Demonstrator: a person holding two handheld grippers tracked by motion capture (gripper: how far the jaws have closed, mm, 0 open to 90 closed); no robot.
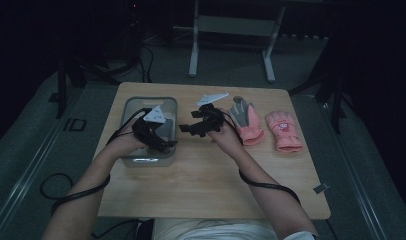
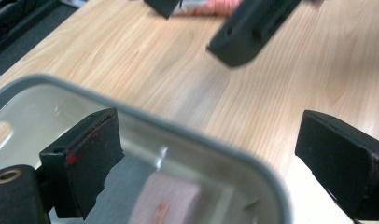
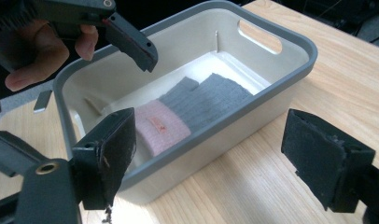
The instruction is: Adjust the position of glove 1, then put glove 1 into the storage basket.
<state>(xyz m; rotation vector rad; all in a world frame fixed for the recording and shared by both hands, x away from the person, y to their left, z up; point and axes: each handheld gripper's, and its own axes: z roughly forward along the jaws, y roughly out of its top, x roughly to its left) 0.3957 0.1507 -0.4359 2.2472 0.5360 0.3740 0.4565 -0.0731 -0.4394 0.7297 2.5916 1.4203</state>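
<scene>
A grey-rimmed white bin (image 1: 136,103) stands on the left part of the wooden table (image 1: 211,175). Inside it lies a grey and pink glove (image 3: 197,109), blurred in the left gripper view (image 2: 164,196). My left gripper (image 1: 167,145) hovers over the bin's near right corner, open and empty (image 2: 225,163). My right gripper (image 1: 187,129) hangs just right of the bin, facing it, open and empty (image 3: 211,154). Two more gloves lie flat to the right: one with a grey palm and pink cuff (image 1: 247,120), one all pink (image 1: 284,131).
The bin's far wall has a handle slot (image 3: 260,36). The person's hand (image 3: 33,51) holds the left gripper over the bin. Cables trail from both forearms off the table's front edge. A white stand (image 1: 231,30) is on the floor beyond the table.
</scene>
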